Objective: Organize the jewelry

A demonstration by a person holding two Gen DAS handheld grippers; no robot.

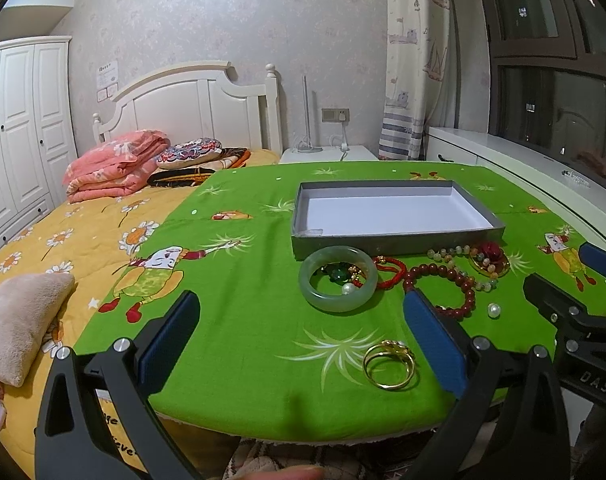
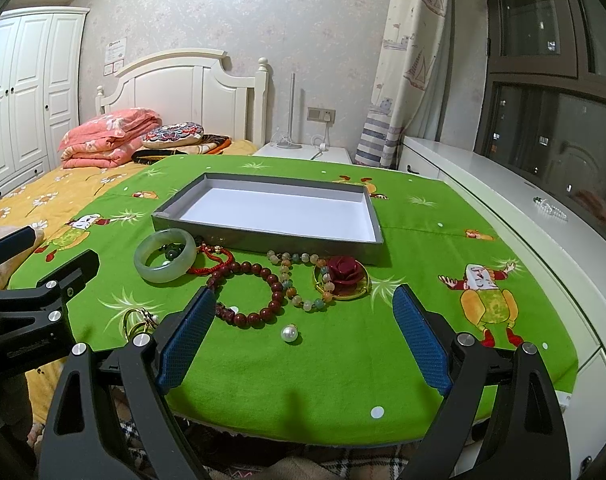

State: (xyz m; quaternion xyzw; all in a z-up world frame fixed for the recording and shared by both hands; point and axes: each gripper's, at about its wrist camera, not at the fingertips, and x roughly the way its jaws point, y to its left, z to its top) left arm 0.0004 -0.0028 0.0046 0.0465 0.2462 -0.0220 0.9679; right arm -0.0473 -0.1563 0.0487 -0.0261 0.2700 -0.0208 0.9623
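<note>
A shallow grey box [image 1: 395, 236] [image 2: 263, 236] with a white floor stands empty on the green cloth. In front of it lie a pale jade bangle [image 1: 337, 278] [image 2: 165, 255], a red cord bracelet [image 1: 391, 270] [image 2: 215, 260], a dark red bead bracelet [image 1: 443, 276] [image 2: 251, 292], a pastel bead string [image 2: 299, 280], a red rose brooch [image 2: 345, 270], a loose pearl [image 2: 289, 334] [image 1: 494, 311] and gold rings [image 1: 389, 364] [image 2: 137, 320]. My left gripper [image 1: 303, 312] is open, short of the bangle. My right gripper [image 2: 305, 304] is open above the beads and pearl.
The green cloth [image 1: 243, 288] covers a small table beside a bed with a yellow quilt [image 1: 83, 232] and folded pink bedding [image 1: 115, 166]. A white window ledge [image 2: 523, 208] runs along the right. The table's near edge lies just below both grippers.
</note>
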